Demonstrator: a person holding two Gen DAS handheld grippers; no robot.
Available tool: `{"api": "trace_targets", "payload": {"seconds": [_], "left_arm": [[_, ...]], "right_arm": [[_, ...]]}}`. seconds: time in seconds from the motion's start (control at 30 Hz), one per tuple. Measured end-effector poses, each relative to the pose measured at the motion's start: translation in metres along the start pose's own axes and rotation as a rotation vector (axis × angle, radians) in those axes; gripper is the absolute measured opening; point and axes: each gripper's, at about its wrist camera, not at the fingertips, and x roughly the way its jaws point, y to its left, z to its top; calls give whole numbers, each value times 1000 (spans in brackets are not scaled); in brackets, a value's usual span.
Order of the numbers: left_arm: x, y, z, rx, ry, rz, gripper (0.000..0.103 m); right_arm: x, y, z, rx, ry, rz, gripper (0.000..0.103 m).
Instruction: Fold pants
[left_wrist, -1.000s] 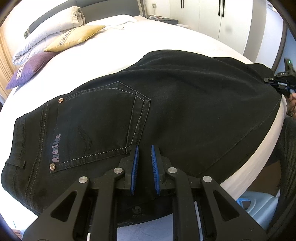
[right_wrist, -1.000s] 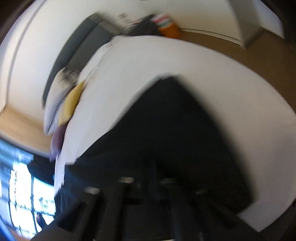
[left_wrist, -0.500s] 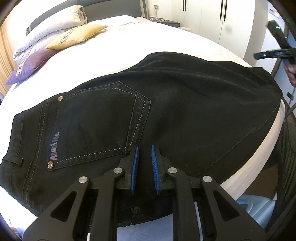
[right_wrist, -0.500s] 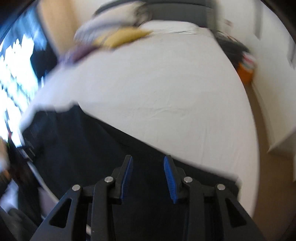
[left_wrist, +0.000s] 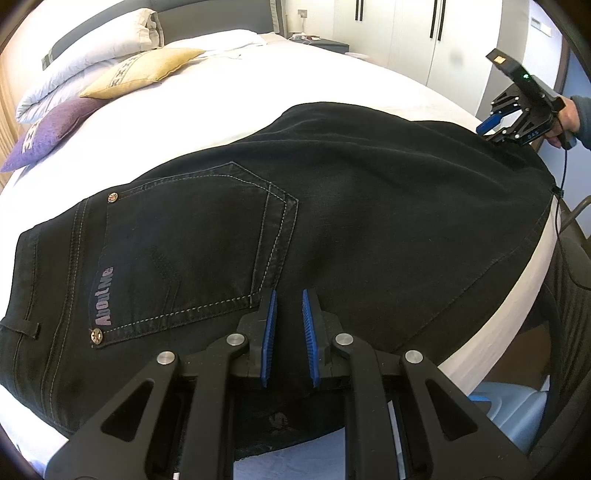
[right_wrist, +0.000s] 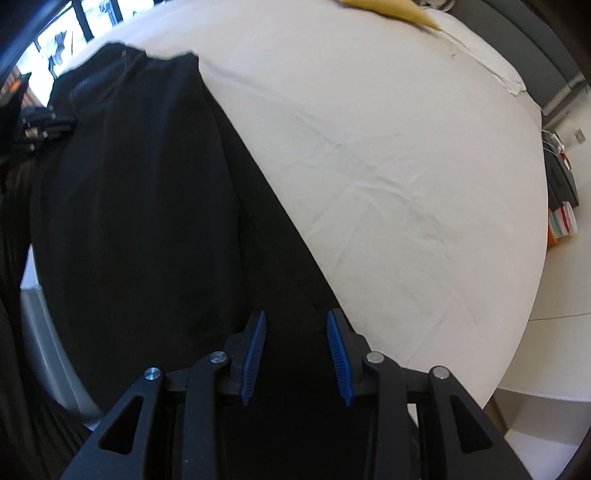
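Observation:
Black jeans (left_wrist: 351, 221) lie flat across the white bed (left_wrist: 258, 74), back pocket up and waistband at the left. My left gripper (left_wrist: 288, 306) sits at their near edge just right of the pocket's corner. Its blue pads stand a narrow gap apart with dark cloth pinched between them. In the left wrist view a hand (left_wrist: 569, 118) holds my right gripper (left_wrist: 489, 129) just above the far right end of the jeans. My right gripper (right_wrist: 295, 358) is open over the leg cloth (right_wrist: 129, 203), with nothing between its pads.
White (left_wrist: 92, 51), yellow (left_wrist: 147, 70) and purple (left_wrist: 48, 133) pillows lie at the head of the bed. Wardrobe doors (left_wrist: 406, 37) and a nightstand (left_wrist: 325, 42) stand behind. A pale blue object (left_wrist: 517, 402) sits on the floor at the near right. Bare sheet (right_wrist: 406, 166) stretches beyond the jeans.
My right gripper has let go of the right end of the jeans, opened, rolled over and lifted clear of the cloth. The left gripper has kept its place and its narrow gap.

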Motion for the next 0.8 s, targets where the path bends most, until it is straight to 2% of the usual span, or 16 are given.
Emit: {"api": "trace_targets", "payload": {"seconds": [0.17,0.3,0.4,0.43,0.47,0.53,0.67,0.8], "left_arm": [[1,-1,1,-6,0,0,14],[1,0,1,-2,-1,-5,14],[1,1,0,0,-1,-10,14],[1,1,0,0,-2,-11,14],[0,2,0,0,-3,-13,14],[1,2,0,1,-4,-15,14],[1,1,0,5,-6,-13,14],[0,-1,0,9,-3,-6,14]], "right_arm": [[6,-9,4,-12,28,25,37],[17,-19,5,-7,91,107,37],[19,-19,7,-30,116,123,32],[18,-16,7,-57,119,113,28],[17,-13,8,-76,121,106,17],[13,-7,5,-107,123,74,6],[6,2,-5,-121,89,7,3],[-11,-7,-18,-45,10,-53,2]]}}
